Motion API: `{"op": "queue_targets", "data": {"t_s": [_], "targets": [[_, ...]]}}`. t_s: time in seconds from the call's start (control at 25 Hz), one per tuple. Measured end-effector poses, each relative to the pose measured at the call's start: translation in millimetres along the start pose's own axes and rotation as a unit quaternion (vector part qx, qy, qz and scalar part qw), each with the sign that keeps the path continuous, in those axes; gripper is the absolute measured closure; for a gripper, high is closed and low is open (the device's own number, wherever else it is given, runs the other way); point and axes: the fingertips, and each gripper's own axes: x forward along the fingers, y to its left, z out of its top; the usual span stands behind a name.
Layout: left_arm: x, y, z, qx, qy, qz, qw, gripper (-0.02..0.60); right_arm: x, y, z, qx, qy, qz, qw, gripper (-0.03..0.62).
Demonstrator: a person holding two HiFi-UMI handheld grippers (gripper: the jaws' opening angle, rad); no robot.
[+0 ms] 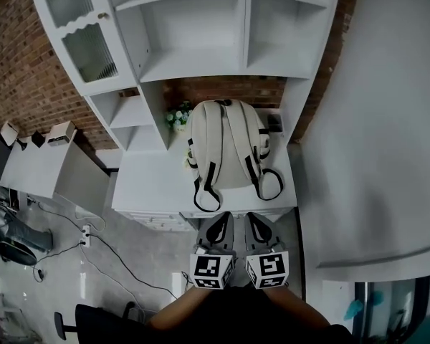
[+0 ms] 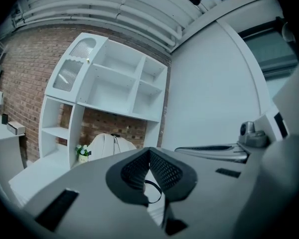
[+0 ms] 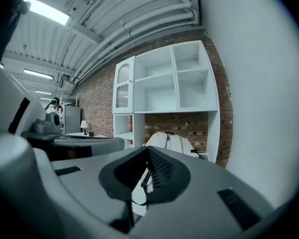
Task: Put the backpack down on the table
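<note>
A cream backpack (image 1: 224,145) with black straps stands on the white table (image 1: 147,185), leaning back against the brick wall under the shelf unit. Its two shoulder straps loop down to the table's front edge. My left gripper (image 1: 220,223) and right gripper (image 1: 256,223) hover side by side just off that front edge, both shut with nothing between the jaws. The backpack (image 2: 112,144) peeks over the shut jaws in the left gripper view, and the backpack (image 3: 170,142) shows the same way in the right gripper view.
A white shelf unit (image 1: 193,27) with open compartments rises above the table. A small pot of flowers (image 1: 176,117) stands left of the backpack, a dark object (image 1: 275,123) to its right. A large white wall panel (image 1: 380,135) bounds the right; cables trail across the floor at left.
</note>
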Motion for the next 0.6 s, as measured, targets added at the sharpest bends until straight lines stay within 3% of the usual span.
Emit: {"op": "queue_targets", "data": {"t_s": [0.16, 0.32, 0.6], "targets": [[8.2, -3.1, -5.8, -0.019, 0.001, 0.006, 0.9998, 0.565, 1.1, -13.8, -4.9, 0.016, 0.003, 0.001, 1.0, 0.577], [10.0, -5.1, -5.8, -0.015, -0.003, 0.006, 0.9999, 0.565, 4.0, -16.3, -3.4, 0.018, -0.001, 0.005, 1.0, 0.577], [-5.6, 22.3, -6.7, -0.017, -0.004, 0.005, 0.9998, 0.565, 18.4, 7.5, 4.7, 0.019, -0.018, 0.009, 1.0, 0.577]]}}
